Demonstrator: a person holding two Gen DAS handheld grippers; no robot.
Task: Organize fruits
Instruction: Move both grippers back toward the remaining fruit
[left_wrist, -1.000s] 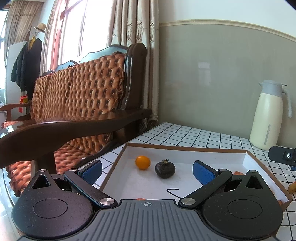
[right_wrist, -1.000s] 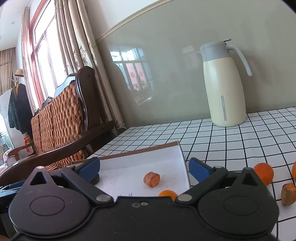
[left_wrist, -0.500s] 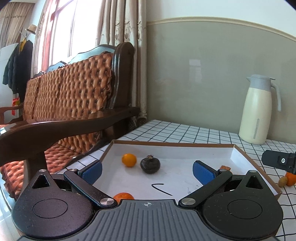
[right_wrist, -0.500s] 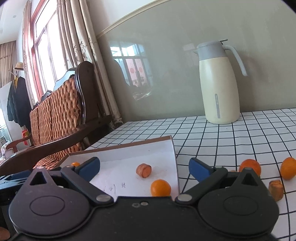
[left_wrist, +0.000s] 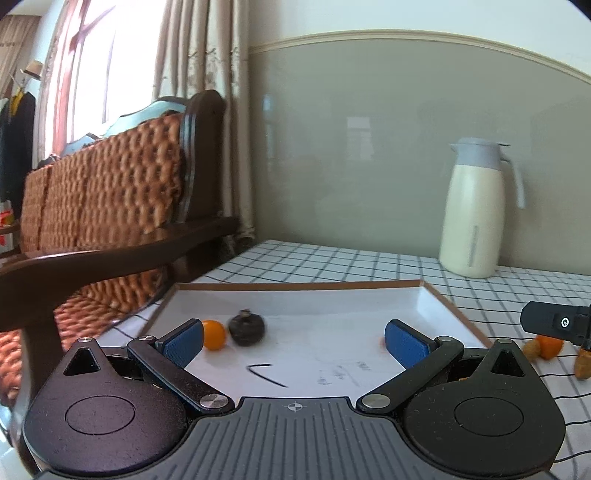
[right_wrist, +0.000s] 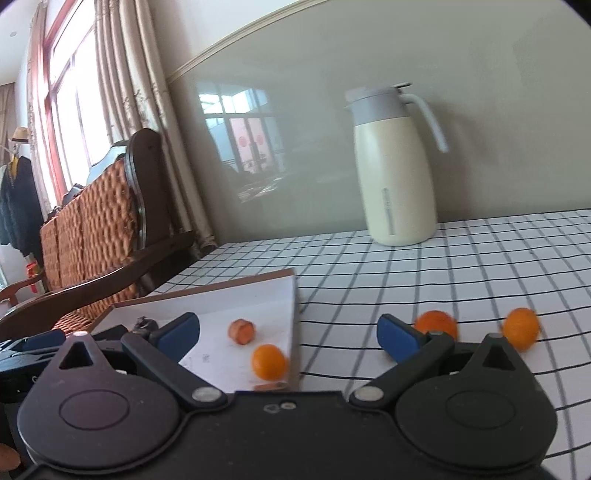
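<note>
Loose fruit is lined up, both tongs spread and empty.
An orange (right_wrist: 436, 325) is seen lower right, just behind the right gripper (right_wrist: 288, 332), nearer than the left gripper (left_wrist: 293, 338).

From my left wrist cam: the left gripper (left_wrist: 294, 338) has its blue pads (left_wrist: 404, 343) spread wide with nothing between them, hovering over the near edge of the white tray (left_wrist: 439, 299). Inside the tray a small orange (left_wrist: 214, 334) sits just beside a dark round fruit (left_wrist: 246, 326), maybe touching. Off to the right on the checked tablecloth (left_wrist: 332, 260) there's another orange (left_wrist: 550, 345) partly behind the other gripper's black tip (left_wrist: 554, 322). Cream thermos jug (left_wrist: 474, 210) stands at the back.
</note>
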